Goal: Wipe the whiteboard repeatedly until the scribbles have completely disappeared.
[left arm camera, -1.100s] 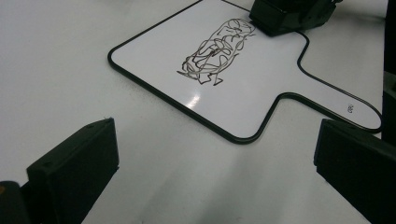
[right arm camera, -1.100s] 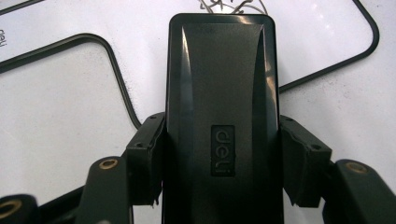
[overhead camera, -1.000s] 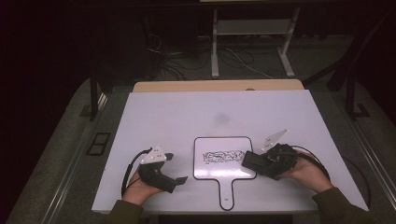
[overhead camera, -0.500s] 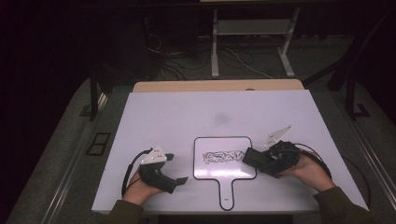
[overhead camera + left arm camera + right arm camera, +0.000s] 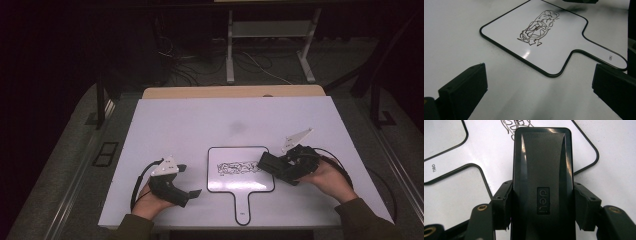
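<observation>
**Wipe the scribble off the little board**

The right gripper (image 5: 272, 165) squeezes a black eraser (image 5: 543, 182) tight betw. its jaws. The eraser sits at the right edge of the small whiteboard (image 5: 220, 184), just beside the scribble (image 5: 239, 167). The board lies flat on the white table (image 5: 200, 120), near the front, handle pointing at the person.

The left gripper (image 5: 192, 192) rests on the table left of the board, jaws wide apart, nothing in them.

How to do it well, I think:
- Keep the eraser flat on the board, not on a corner.
- Push w/ slow strokes across all the lines.
- The board may slide, so the left gripper could press on the handle.

Writing: the eraser's back says "deli". The handle (image 5: 610, 58) has a tiny mark, too small to read for sure.
</observation>
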`<state>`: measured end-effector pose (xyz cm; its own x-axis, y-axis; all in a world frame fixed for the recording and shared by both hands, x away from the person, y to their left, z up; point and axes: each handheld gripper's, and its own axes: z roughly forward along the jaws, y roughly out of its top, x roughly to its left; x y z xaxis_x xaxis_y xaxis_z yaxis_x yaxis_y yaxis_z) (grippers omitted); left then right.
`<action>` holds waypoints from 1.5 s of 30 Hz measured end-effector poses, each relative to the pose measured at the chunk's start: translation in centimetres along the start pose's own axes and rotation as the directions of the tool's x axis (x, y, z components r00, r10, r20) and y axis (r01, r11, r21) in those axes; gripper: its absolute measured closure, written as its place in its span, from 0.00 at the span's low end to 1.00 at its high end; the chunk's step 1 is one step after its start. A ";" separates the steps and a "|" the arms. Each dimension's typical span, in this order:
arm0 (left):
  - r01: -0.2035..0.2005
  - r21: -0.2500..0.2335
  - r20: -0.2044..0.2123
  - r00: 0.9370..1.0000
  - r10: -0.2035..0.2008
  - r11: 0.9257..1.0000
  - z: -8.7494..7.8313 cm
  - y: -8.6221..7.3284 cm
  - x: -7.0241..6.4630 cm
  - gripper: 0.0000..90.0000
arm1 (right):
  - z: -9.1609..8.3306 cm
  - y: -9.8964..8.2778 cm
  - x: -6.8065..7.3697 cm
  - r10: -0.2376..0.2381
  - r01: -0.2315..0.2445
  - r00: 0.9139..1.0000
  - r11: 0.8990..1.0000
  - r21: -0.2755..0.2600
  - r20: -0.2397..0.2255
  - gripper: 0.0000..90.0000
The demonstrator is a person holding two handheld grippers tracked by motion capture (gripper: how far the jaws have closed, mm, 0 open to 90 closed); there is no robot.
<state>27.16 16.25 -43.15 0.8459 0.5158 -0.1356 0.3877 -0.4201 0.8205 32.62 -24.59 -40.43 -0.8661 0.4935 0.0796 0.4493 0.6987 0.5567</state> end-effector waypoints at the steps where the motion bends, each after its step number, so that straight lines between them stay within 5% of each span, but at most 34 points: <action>1: 0.001 0.000 0.000 1.000 -0.001 1.000 0.0 0.0 0.0 0.00 | 0.1 0.1 0.0 -0.002 0.002 1.000 1.000 0.000 0.000 0.43; 24: -0.003 -0.013 0.004 1.000 0.003 1.000 -0.1 0.1 0.0 0.00 | 1.8 4.5 0.0 0.014 -0.014 1.000 1.000 -0.021 -0.008 0.43; 45: 0.001 -0.022 0.007 1.000 0.000 1.000 -0.2 0.1 0.0 0.00 | 4.9 8.5 0.8 -0.049 0.049 0.999 0.999 0.002 -0.012 0.43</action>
<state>27.14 16.35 -42.98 0.8483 0.5108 -0.1398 0.3801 -0.4035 0.8323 36.79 -15.72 -39.67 -0.8897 0.4524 0.0619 0.4067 0.7234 0.5580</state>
